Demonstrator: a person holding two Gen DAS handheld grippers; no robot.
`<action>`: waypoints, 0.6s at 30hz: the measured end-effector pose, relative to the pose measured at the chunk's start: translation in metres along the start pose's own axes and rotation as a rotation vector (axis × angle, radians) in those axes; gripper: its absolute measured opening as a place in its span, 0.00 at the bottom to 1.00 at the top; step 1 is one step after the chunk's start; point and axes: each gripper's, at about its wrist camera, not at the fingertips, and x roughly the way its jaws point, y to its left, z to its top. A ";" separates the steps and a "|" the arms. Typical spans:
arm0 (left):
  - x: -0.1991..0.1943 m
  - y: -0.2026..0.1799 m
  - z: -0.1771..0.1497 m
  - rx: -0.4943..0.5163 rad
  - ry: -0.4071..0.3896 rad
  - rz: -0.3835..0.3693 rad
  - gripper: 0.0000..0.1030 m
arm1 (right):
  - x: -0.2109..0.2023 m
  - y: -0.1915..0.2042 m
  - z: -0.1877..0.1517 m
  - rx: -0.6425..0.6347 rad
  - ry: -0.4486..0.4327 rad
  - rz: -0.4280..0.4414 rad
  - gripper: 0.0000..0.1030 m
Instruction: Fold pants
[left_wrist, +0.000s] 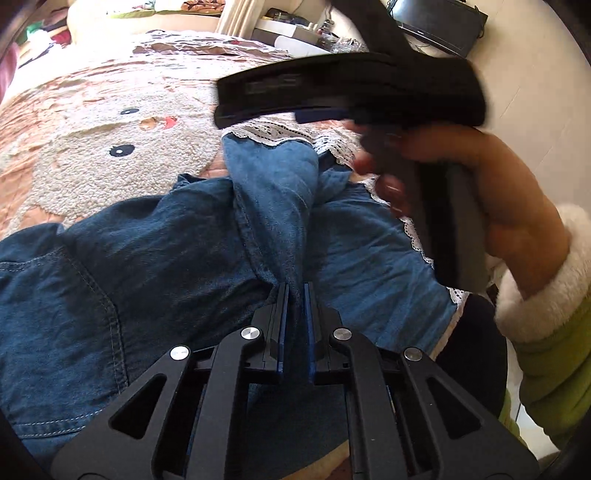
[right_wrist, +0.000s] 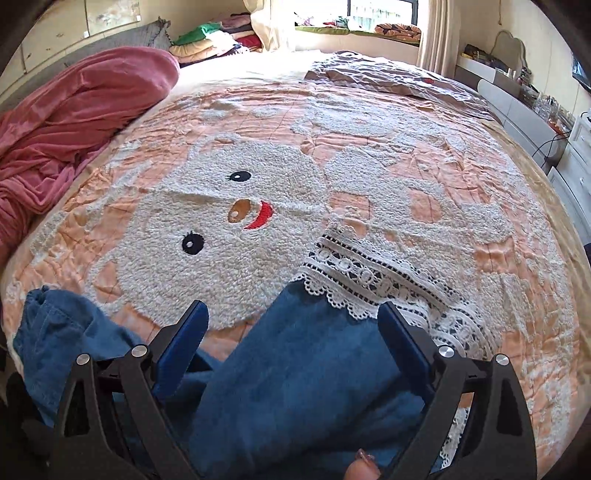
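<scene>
Blue denim pants (left_wrist: 147, 258) with a white lace hem (left_wrist: 266, 131) lie crumpled on a bed. My left gripper (left_wrist: 295, 291) is shut on a raised ridge of the denim near the middle of the pants. In the right wrist view, my right gripper (right_wrist: 295, 321) stands open above one pant leg (right_wrist: 295, 387), its blue pads (right_wrist: 184, 343) on either side of the leg, just short of the lace hem (right_wrist: 369, 273). The pads do not press on the cloth. The left wrist view shows a hand (left_wrist: 480, 192) in a fluffy white cuff holding the blurred right gripper over the leg.
The bedspread (right_wrist: 258, 184) is peach with a fluffy white cartoon face. A red blanket (right_wrist: 74, 122) is bunched along the left side, and a folded quilt (right_wrist: 388, 81) lies at the far end. A dresser (right_wrist: 517, 107) runs along the right of the bed.
</scene>
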 end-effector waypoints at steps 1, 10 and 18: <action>0.000 0.001 -0.001 -0.002 0.001 -0.006 0.03 | 0.011 0.001 0.004 0.012 0.024 -0.003 0.87; -0.005 0.001 -0.002 0.001 -0.012 -0.028 0.03 | 0.068 -0.013 0.023 0.076 0.131 -0.132 0.54; -0.009 0.009 -0.003 -0.019 -0.020 -0.020 0.03 | 0.053 -0.035 0.018 0.101 0.081 -0.063 0.10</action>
